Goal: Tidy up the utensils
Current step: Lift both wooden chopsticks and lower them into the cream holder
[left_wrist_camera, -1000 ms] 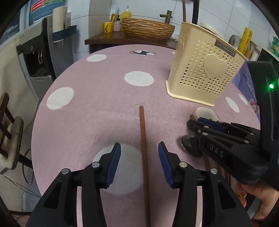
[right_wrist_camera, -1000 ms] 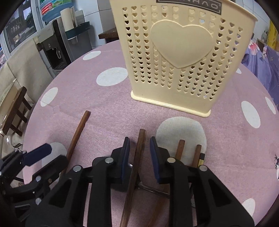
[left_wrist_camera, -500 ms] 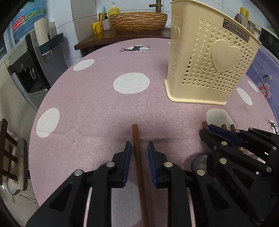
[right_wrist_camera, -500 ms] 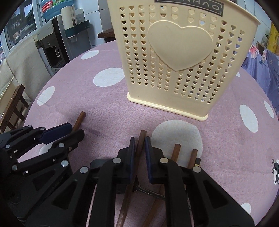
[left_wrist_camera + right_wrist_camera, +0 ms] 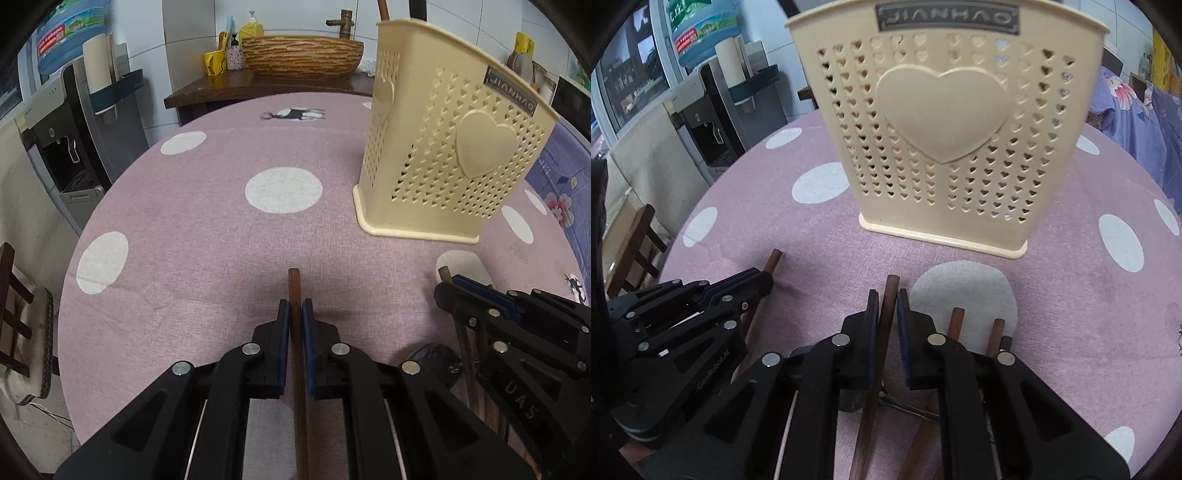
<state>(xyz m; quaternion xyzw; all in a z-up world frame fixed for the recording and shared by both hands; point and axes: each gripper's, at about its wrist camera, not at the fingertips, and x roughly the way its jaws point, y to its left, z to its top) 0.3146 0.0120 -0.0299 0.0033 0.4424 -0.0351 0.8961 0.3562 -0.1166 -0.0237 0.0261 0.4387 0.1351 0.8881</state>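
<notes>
My left gripper is shut on a brown wooden utensil handle that lies along the pink dotted tablecloth. My right gripper is shut on a second wooden handle; it also shows in the left wrist view. Two more wooden handles lie just right of it, and a dark spoon bowl lies between the grippers. The cream heart-pattern utensil holder stands upright beyond both grippers and also shows in the left wrist view. The left gripper shows at the left of the right wrist view.
The round table ends close on the left, with a wooden chair and a water dispenser beyond. A sideboard with a woven basket stands behind. A purple floral cloth lies at the right.
Both grippers have closed on their wooden handles; the left one was wide open a second ago. Both have moved slightly forward toward the holder.
</notes>
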